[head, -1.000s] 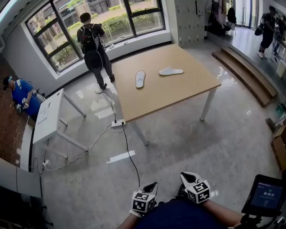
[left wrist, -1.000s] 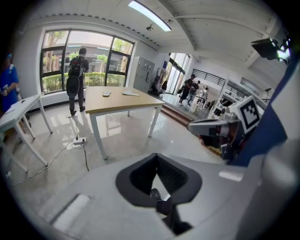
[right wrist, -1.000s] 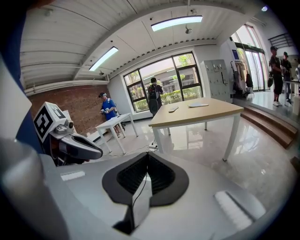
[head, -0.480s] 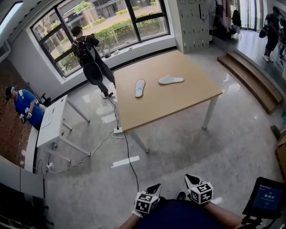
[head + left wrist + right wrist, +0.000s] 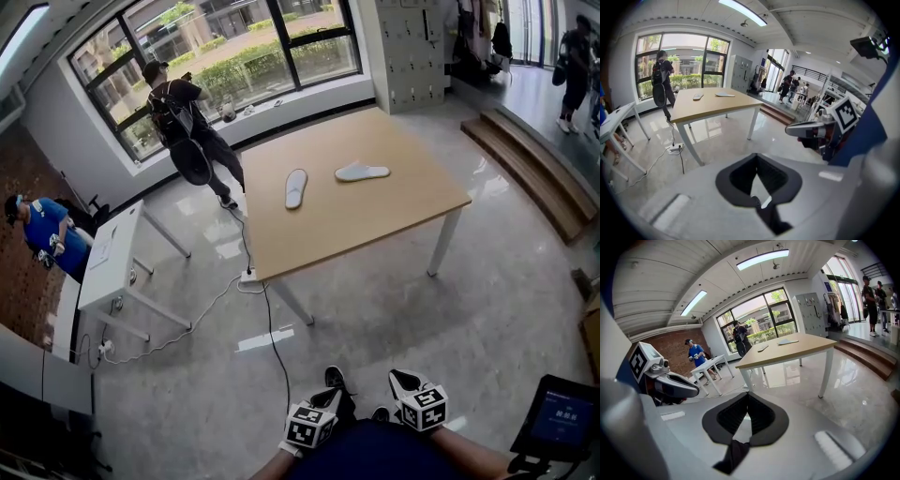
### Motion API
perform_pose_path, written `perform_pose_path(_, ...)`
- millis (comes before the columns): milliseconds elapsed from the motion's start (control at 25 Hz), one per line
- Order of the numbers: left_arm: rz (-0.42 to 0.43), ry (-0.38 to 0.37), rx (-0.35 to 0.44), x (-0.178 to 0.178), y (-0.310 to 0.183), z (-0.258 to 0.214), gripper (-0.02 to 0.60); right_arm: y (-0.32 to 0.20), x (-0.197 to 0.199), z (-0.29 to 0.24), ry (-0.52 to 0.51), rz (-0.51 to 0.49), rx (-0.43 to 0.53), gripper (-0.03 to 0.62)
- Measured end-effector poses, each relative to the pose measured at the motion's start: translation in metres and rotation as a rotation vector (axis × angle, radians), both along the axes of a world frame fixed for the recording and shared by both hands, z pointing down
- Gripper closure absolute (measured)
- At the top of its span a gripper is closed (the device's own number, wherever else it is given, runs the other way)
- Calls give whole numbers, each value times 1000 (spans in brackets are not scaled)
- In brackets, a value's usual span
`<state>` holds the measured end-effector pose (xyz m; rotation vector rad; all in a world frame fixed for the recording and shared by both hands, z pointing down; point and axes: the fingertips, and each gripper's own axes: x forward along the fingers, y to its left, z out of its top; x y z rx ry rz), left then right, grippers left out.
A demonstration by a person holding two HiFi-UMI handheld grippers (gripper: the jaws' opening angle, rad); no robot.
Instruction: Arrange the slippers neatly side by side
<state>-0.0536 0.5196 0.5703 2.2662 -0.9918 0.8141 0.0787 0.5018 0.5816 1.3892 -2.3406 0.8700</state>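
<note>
So: L gripper point(image 5: 757, 159), R gripper point(image 5: 748, 397) closed, empty; slippers point(image 5: 295, 187) point(image 5: 362, 172) apart on table point(image 5: 375, 220).

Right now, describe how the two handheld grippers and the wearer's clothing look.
The left gripper and right gripper match: light grey moulded bodies and black ribbed jaw pads, and each carries a white cube printed with black square markers. No cables show on them. The person wears a dark blue top.
</note>
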Motion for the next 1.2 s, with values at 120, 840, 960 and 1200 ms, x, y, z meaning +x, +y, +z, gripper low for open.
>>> perform_pose_path(120, 25, 30, -15, 8, -14, 3, 578, -11, 8, 2, 19, 32, -2, 583)
perform_pose_path(840, 115, 110, -30, -13, -172, 18, 578, -140, -4, 7, 150, 137, -28, 583)
perform_pose_path(960, 109, 137, -25, -23, -196, 17, 578, -161, -15, 4, 173, 125, -35, 583)
perform_pose_path(1200, 88, 140, -75, -56, -228, 41, 578, -191, -42, 12, 207, 88, -62, 583)
